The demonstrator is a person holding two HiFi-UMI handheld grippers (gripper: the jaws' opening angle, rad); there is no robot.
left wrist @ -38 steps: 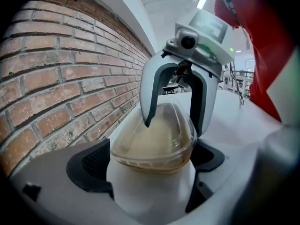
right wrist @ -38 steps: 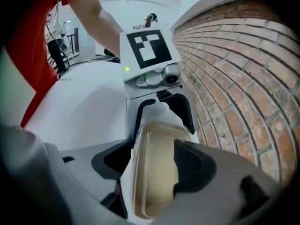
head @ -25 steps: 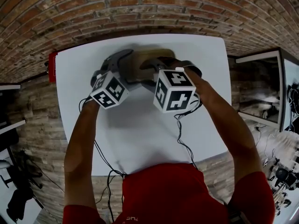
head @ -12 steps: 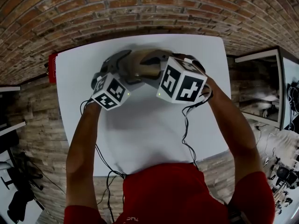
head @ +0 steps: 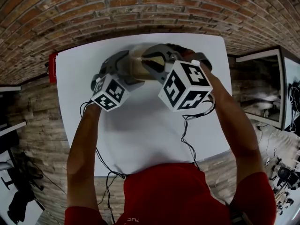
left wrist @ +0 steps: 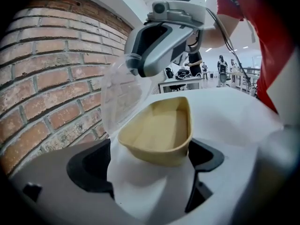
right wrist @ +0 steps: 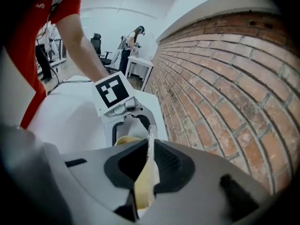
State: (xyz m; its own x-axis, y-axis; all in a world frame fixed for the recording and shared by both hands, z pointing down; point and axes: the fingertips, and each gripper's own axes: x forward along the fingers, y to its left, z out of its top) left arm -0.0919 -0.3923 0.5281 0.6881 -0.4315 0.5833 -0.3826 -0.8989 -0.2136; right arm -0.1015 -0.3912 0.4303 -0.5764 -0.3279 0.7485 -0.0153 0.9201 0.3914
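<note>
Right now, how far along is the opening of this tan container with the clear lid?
Done: the clear lid is raised off the tan container, whose inside shows empty. In hand: the left hand-held gripper clamps the container, and the right hand-held gripper pinches the lid, tilted beside the rim. Left: the lid is not yet set down on the white table.

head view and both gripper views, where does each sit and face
Head view: on the person's head, looking steeply down at the table; arms, left gripper and right gripper show.
Left gripper view: on the left gripper, along its jaws, shut on the tray, toward the right gripper; red shirt shows.
Right gripper view: on the right gripper, along its jaws, shut on the lid, toward the left gripper; shirt shows.
Shared: both gripper views show tray and wall.
</note>
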